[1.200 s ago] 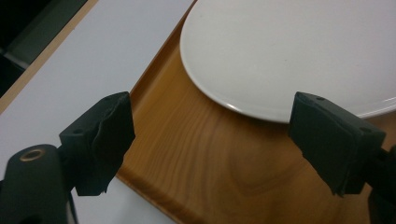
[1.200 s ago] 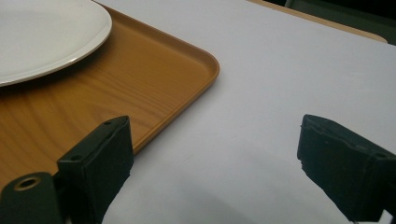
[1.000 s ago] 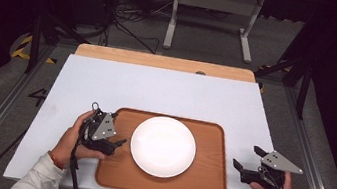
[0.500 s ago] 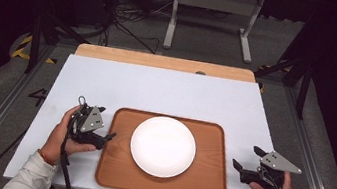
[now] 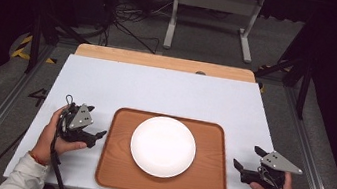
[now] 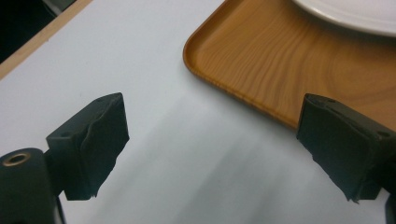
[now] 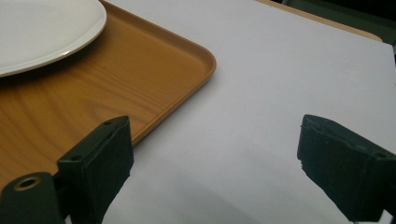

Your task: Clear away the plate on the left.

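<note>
A brown wooden tray (image 5: pixel 115 167) lies on the white table near its front edge, and a white plate (image 5: pixel 163 146) rests in the tray's middle. My left gripper (image 5: pixel 95 138) sits just left of the tray, pointing at its left rim. Its jaws have just been opening and stand open with nothing between them. In the left gripper view, the left gripper (image 6: pixel 215 140) hovers over bare table beside the tray's corner (image 6: pixel 261 60) and the plate (image 6: pixel 355 14). My right gripper (image 5: pixel 247 157) is open just right of the tray. The right gripper view shows that gripper (image 7: pixel 219 154), the tray (image 7: pixel 93 93) and the plate (image 7: pixel 42 32).
The white table top (image 5: pixel 167 92) stretches bare behind the tray, with a wooden strip (image 5: pixel 161 61) along its far edge. Beyond the table stand a metal frame (image 5: pixel 214 10) and loose cables on the dark floor. Rails run along both sides of the table.
My left gripper has drawn back to the left, off the tray's left rim onto the bare table. The right gripper has stayed where it was.
</note>
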